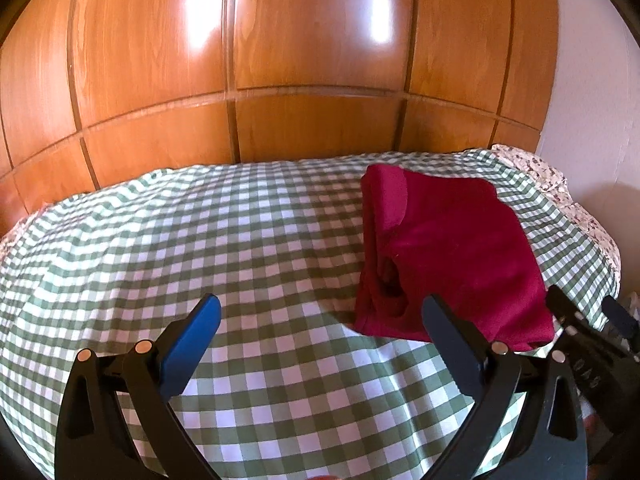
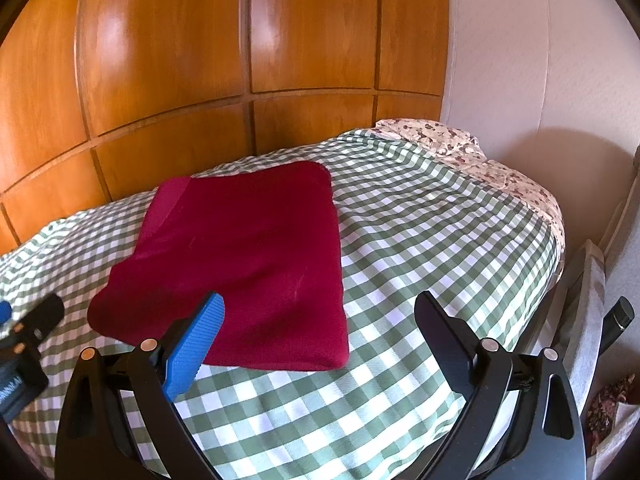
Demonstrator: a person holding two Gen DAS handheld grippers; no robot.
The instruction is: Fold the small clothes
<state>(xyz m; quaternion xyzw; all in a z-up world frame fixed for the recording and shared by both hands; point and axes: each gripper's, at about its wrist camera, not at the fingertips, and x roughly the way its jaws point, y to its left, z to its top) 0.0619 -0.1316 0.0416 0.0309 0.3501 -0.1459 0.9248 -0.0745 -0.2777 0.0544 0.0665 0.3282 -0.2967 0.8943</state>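
My left tongs [image 1: 320, 314] hung spread wide, both blue pads apart, pinching nothing, over bare green-checked bedspread [image 1: 248, 240]. Off to their right lay the crimson folded garment [image 1: 452, 256], its loose layered edge and a gaping fold turned toward my left tongs, its near left corner sitting just inside my right-hand finger [image 1: 452, 336]. So from the left tongs the cloth was ahead and rightward, not between the pads.

Over on the right side, my right tongs [image 2: 320, 312] were also spread wide and empty. Here the garment [image 2: 244, 264] lay ahead and to the left, and its near edge ran just beyond my left-hand pad [image 2: 196, 344], which stood in front of the cloth; whether it touched I could not tell. The long axis ran away from me toward the wooden wardrobe panels [image 2: 168, 60], slightly slanted, with the narrow lighter band [image 2: 170, 200] at the far left corner.

Both tongs sat close to that near edge, the right one nearer the tidy closed side, the left one nearer the open layers. I judged the fold looked nearly done, and any next pinch would turn on that loose left edge, which the left tongs were better placed to reach.
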